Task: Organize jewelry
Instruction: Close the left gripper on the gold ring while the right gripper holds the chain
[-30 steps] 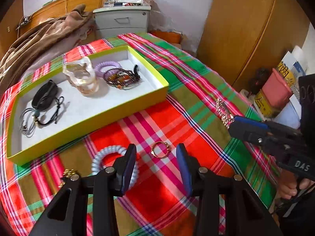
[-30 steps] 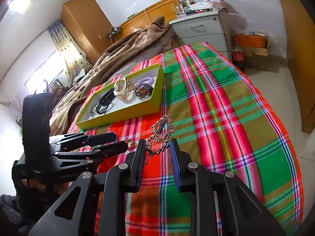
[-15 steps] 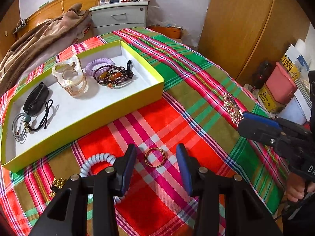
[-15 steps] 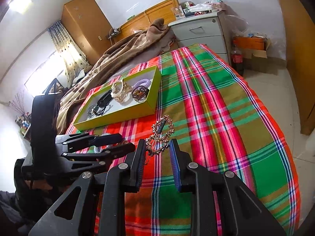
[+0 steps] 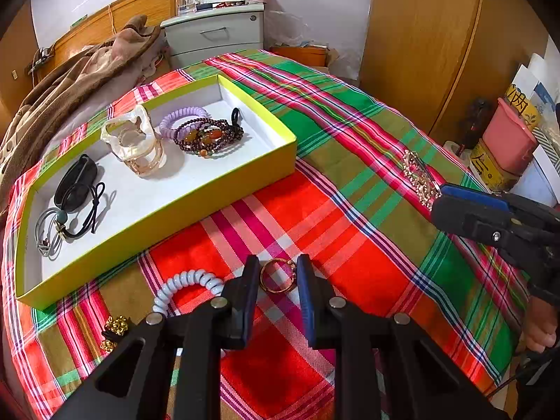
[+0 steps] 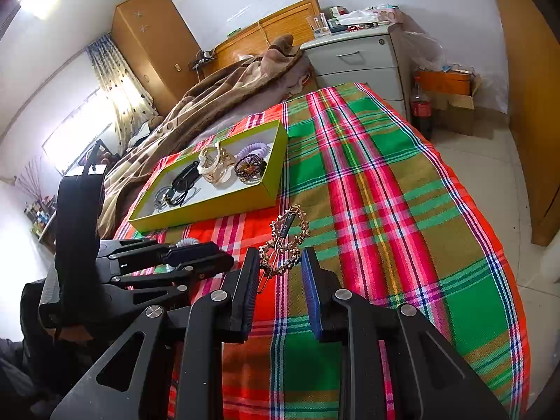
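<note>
A yellow-green tray on the plaid bedspread holds a clear shell bangle, a purple coil tie, a dark bead bracelet and black and grey hair ties. My left gripper is open, its jaws on either side of a gold ring lying on the cloth. My right gripper is open around the near end of a gold hair clip, also seen in the left wrist view.
A white coil hair tie and a small gold piece lie left of the ring. A brown blanket and a grey drawer unit are behind the tray. The bed edge drops off on the right to boxes.
My left gripper has lowered and moved forward so the gold ring now sits between its jaws. My right gripper has edged closer around the hair clip.
</note>
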Action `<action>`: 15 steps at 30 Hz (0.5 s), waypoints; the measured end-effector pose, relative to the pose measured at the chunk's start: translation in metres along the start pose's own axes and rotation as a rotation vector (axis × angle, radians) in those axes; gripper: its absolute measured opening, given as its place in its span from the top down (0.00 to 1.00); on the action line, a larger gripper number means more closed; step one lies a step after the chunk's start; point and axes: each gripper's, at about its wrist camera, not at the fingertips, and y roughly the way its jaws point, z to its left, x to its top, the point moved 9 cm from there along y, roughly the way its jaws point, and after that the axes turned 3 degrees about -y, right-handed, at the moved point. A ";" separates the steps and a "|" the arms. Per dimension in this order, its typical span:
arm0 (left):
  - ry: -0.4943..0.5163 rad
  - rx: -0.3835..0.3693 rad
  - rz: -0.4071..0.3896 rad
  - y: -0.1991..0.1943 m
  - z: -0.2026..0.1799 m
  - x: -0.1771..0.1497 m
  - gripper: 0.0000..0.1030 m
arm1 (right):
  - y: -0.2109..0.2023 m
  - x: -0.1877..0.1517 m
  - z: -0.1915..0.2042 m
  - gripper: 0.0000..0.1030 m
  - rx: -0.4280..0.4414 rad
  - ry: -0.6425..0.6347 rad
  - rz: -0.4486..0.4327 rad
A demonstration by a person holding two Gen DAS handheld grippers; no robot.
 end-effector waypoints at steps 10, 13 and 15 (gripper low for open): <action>-0.024 -0.011 -0.024 -0.011 0.004 0.004 0.78 | -0.001 0.007 0.006 0.76 -0.017 -0.021 -0.004; -0.035 -0.015 -0.045 -0.019 0.008 0.009 0.78 | -0.001 0.012 0.010 0.75 -0.025 -0.034 -0.008; -0.045 -0.014 -0.060 -0.024 0.011 0.011 0.78 | 0.000 0.015 0.014 0.75 -0.028 -0.043 -0.008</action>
